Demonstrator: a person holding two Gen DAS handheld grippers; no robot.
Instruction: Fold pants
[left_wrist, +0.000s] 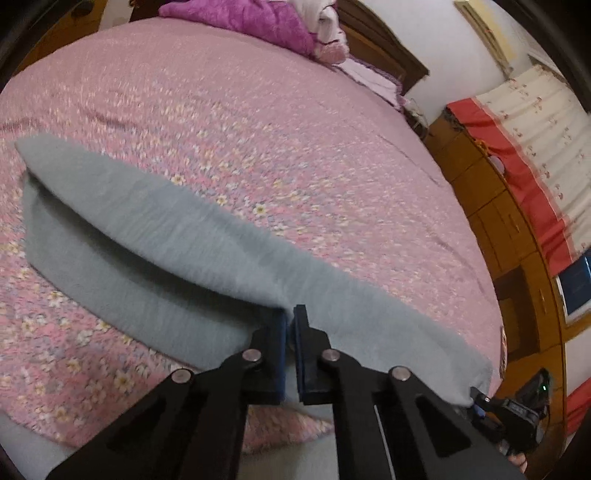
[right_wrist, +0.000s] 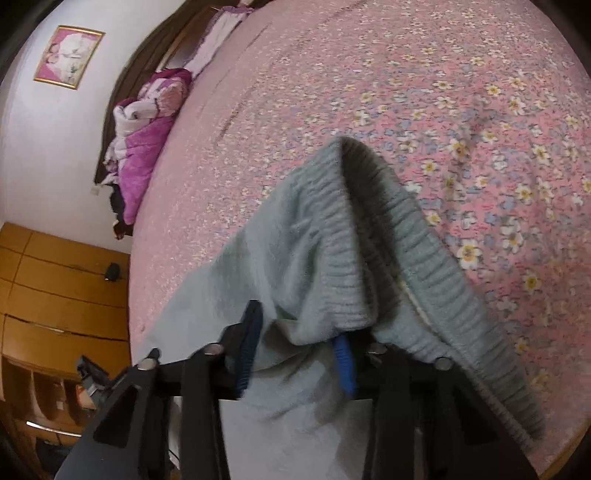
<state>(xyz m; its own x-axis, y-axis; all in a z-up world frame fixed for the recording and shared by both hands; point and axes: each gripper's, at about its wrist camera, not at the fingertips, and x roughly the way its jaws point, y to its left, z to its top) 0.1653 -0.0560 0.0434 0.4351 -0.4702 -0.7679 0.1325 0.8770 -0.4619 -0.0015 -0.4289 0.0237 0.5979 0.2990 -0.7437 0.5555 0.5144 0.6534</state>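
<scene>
Light grey-green pants lie partly on the pink flowered bed. My left gripper is shut on the edge of a raised layer of the pants, held above the lower layer. The other gripper shows at the lower right of this view, at the end of the same raised edge. In the right wrist view, my right gripper has its jaws apart with the pants bunched between the blue pads. The ribbed waistband drapes over the right finger and hides its tip.
A magenta blanket pile lies at the head of the bed, also seen in the right wrist view. Wooden drawers and a red and cream curtain stand past the bed's right edge. A framed picture hangs on the wall.
</scene>
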